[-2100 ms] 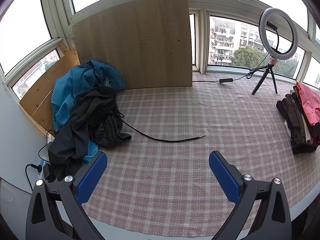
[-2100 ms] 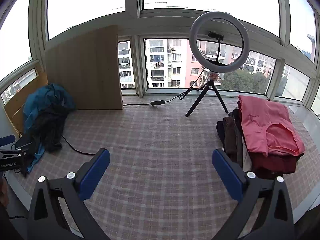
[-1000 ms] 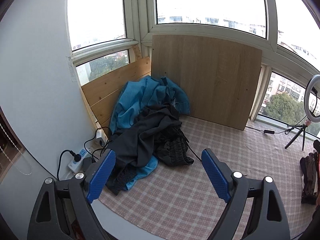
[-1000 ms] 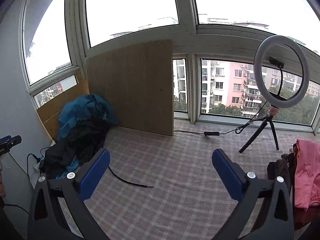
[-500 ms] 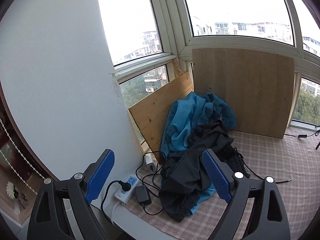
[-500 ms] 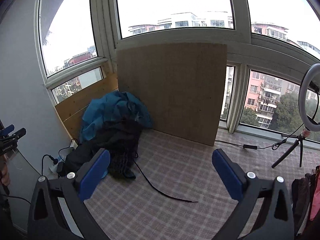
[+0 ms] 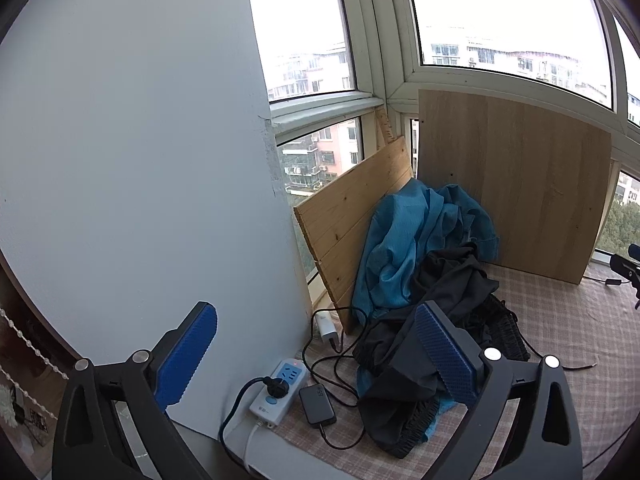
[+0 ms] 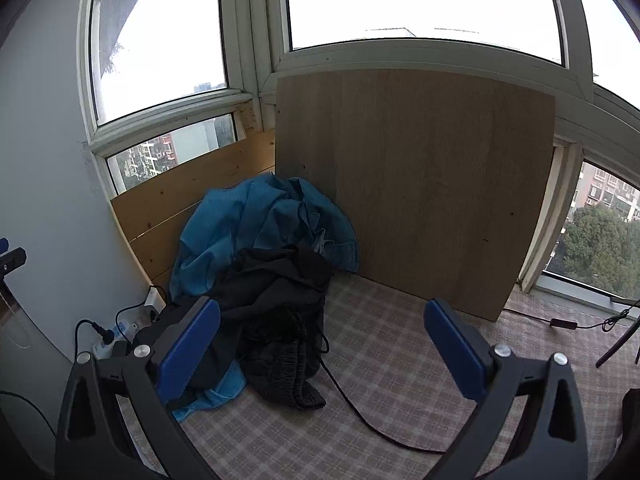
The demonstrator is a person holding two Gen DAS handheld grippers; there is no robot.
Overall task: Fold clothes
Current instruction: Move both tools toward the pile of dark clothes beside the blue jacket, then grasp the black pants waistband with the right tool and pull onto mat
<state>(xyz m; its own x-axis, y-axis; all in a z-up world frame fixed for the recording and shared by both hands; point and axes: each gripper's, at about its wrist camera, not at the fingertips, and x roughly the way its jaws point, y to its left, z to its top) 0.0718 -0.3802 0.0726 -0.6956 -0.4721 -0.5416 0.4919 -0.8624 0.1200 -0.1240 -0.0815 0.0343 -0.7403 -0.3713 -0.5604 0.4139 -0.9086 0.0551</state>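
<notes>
A heap of unfolded clothes lies in the left corner of the checked surface: a blue garment (image 7: 404, 248) (image 8: 256, 224) with a black garment (image 7: 436, 304) (image 8: 280, 288) on top and in front. My left gripper (image 7: 316, 354) is open and empty, held above the heap's left edge and the power strip. My right gripper (image 8: 322, 346) is open and empty, facing the heap from the right, a short way off it.
A power strip (image 7: 280, 390) with plugs, an adapter (image 7: 318, 400) and cables lies at the surface's left edge by the white wall. Wooden boards (image 8: 412, 184) lean on the windows behind the heap. A black cord (image 8: 360, 408) trails across the checked cloth (image 8: 400, 360).
Both grippers have swung left toward the clothes heap and come closer to it. The ring light and the folded stack on the right have left both views. Both grippers stay open.
</notes>
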